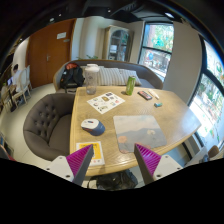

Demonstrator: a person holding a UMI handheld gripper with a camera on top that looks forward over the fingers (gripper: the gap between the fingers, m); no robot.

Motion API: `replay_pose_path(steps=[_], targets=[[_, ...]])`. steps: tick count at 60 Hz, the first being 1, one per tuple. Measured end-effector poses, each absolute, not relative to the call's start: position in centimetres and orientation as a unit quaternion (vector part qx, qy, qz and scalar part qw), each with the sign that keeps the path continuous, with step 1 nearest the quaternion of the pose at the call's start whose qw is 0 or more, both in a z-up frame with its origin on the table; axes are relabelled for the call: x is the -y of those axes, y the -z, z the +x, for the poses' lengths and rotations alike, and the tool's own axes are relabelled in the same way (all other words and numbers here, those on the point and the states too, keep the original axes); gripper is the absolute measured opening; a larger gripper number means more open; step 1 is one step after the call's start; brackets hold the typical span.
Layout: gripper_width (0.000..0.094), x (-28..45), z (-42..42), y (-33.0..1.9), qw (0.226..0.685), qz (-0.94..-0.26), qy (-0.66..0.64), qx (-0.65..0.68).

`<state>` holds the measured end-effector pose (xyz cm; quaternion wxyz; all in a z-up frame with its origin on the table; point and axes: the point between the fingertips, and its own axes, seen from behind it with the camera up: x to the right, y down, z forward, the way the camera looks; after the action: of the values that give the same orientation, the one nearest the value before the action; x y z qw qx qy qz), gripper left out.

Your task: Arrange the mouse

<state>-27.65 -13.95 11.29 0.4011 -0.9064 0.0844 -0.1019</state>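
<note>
Well, the gripper [114, 163] hung above the near end of the wooden table [165, 118], and its two fingers [82, 160] stood wide apart with nothing between them. They were open and gripping nothing at all. The mouse [92, 125] sat on the table ahead of the fingers and off toward the left one, close to the table's left edge, next to the grey curved sofa [45, 120]. It was well apart from both fingertips, no contact anywhere.

Straight ahead, more or less between the two fingers and a little further on, lay a pale grey mat [136, 130], and the mouse sat just off its left side, not on it. If arranging meant getting the mouse onto that mat, I'd have judged the job not yet started.

The relation that mattered: the mouse lay forward and left of the gripper, so the left finger was the nearer one. I reckoned the gripper would need to swing left and drop before it could straddle it. Which way the mouse's long axis pointed, I could not tell from where it sat; it showed only as a small rounded shape.

Further along stood a green bottle [129, 86] and some papers [105, 101].
</note>
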Motion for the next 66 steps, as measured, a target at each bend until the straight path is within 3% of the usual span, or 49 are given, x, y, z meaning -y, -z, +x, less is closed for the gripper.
replay_pose_path(steps=[2,15,23,41,48,53,66], targets=[[0.0844,13.9,-24.7,-10.9,0.402,-0.907,0.093,-0.085],[0.0836,4.6,-28.3,-1.7,0.411,-0.910,0.051,-0.024],[0.0832,0.1,-30.2,1.1,0.420,-0.906,0.044,0.034],[0.0800,-6.0,-29.9,1.1,0.433,-0.899,-0.025,0.067],[0.0709,-7.7,-30.2,1.3,0.436,-0.896,-0.044,0.068],[0.0589,-8.5,-30.2,1.3,0.441,-0.895,-0.044,0.062],[0.0548,-8.7,-30.0,1.4,0.438,-0.897,-0.035,0.038]])
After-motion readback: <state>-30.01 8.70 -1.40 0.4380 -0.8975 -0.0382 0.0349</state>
